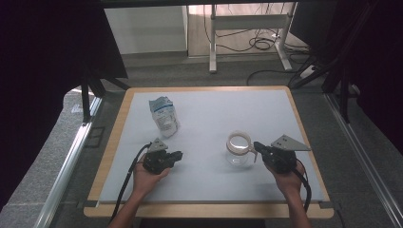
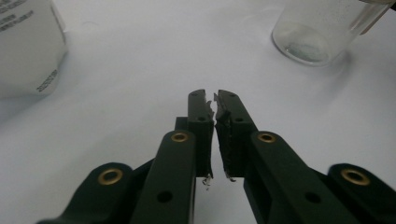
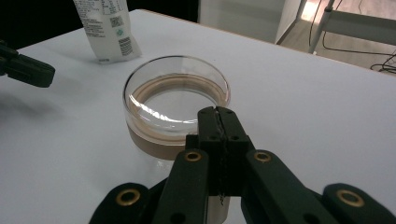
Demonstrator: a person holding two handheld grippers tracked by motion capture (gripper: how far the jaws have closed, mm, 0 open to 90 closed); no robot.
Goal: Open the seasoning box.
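A clear glass jar (image 1: pixel 238 148) with a tan band below its rim stands open on the white mat, right of centre. It also appears in the left gripper view (image 2: pixel 317 32) and the right gripper view (image 3: pixel 175 100). My right gripper (image 1: pixel 256 145) is shut, its tips (image 3: pixel 217 112) at the jar's near rim; whether they pinch the glass is hidden. A white and blue pouch (image 1: pixel 164 116) stands upright at the back left (image 3: pixel 106 28). My left gripper (image 1: pixel 179 155) hovers low over bare mat, jaws (image 2: pixel 214 95) together with nothing between them.
The white mat (image 1: pixel 214 109) covers a wooden-edged table. Bare mat lies between the two grippers and along the front edge. Beyond the table stand a desk frame (image 1: pixel 247 28) and loose cables on the floor.
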